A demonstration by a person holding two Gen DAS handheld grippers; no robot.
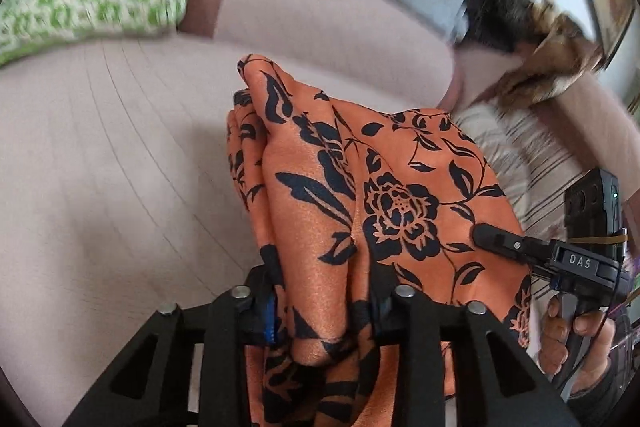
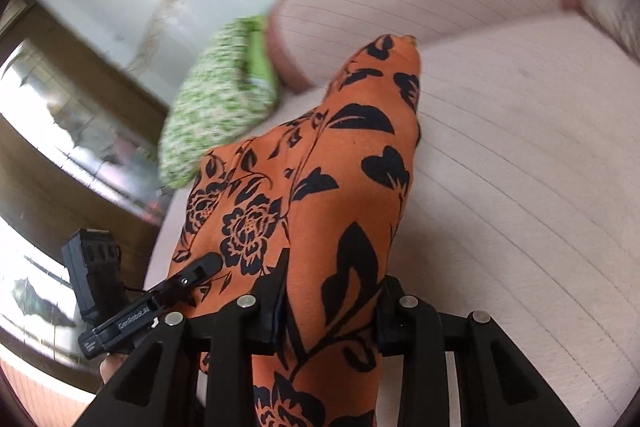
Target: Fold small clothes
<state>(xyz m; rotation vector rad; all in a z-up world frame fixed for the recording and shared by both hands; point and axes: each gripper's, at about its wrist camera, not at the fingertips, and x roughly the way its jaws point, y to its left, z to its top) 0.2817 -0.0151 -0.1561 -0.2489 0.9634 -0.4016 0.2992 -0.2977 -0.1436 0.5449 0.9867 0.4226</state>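
Both grippers are on the same piece here, an orange garment with a black flower print, lifted clear of the pale pink ribbed bedcover beneath it. The left gripper has its two fingers pinching a bunched fold of the cloth: the fabric fills the gap between them and spills over their tips, so the tips themselves are hidden. Ahead of those fingers the garment rises into a peaked ridge and drapes off to the right. Over on that right side comes the right gripper, one black finger laid against the cloth, with the person's hand wrapped round its handle. From the right wrist view the story matches: the right gripper's fingers are clamped on the cloth, which bulges up between them and runs forward to a point. To the left of those fingers the left gripper's fingertip presses into the same fabric. Beyond the cloth, ahead and to the left of the right fingers, sits a green-and-white patterned cushion, blurred. Ahead of the left fingers, far right, lie a striped cloth and a dark and tan bundle, too blurred to identify.
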